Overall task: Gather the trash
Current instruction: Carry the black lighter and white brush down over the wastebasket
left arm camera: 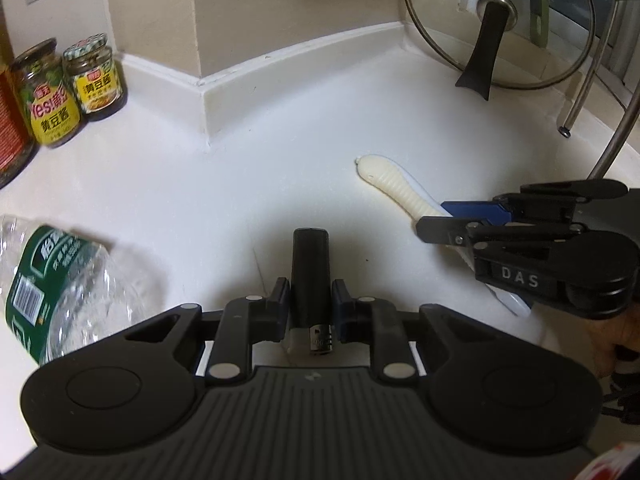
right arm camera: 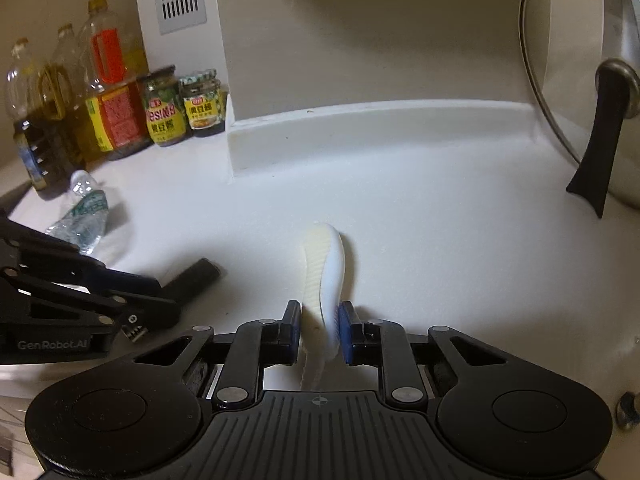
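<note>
Left wrist view: left gripper is reaching level over the white countertop, jaws clamping a short black cylinder with a ribbed metal end.
Right gripper: is reaching forward low over the counter, jaws gripping a cream-and-white ribbed plastic handle that is pointing ahead of them.
Crushed clear plastic bottle with green label: is lying left of the left jaws.
Sauce jars: are standing far ahead-left.
Glass pan lid: is leaning ahead-right.
</note>
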`<state>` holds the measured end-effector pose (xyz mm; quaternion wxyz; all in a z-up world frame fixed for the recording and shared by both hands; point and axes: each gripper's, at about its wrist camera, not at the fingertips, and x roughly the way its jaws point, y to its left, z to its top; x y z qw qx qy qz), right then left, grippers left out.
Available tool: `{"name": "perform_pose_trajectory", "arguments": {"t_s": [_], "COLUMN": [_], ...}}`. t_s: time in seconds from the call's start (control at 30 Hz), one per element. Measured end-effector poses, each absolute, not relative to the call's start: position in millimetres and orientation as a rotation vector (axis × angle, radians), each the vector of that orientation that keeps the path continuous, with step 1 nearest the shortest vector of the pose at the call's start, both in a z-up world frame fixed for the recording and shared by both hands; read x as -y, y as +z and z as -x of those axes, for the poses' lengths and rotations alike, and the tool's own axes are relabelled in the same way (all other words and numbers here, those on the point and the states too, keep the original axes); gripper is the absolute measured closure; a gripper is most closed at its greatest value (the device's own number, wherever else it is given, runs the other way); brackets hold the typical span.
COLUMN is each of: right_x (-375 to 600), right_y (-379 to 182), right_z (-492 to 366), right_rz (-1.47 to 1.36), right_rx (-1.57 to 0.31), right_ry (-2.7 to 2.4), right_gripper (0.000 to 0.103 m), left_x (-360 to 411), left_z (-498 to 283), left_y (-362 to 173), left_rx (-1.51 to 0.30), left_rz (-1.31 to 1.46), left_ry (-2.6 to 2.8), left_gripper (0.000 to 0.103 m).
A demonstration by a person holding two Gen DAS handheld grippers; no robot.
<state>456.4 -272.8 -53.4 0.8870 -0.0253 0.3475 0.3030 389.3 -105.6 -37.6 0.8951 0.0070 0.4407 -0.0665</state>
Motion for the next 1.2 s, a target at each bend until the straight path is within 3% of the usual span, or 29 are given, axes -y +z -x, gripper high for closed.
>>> {"name": "perform_pose_trajectory", "arguments": {"t_s": [0.47,1.2], "right_x": [274,229], "right_y": [-46,-38], "right_z": [-433,-232], "right_rz": [-0.055,-0.023], "right_rx": [-0.779,-0.801], "right_ry": [0.802,0.663], "right_gripper": [0.083,0.083], "left_x": [104,41], "left_z": [-341,-179], "left_y": [-29,-42], "left_rx": [-0.932,-0.936], "left_rz": [0.085,0.142], "left_ry": [-0.064,-0.189], "left_gripper": [0.084,0.084]}}
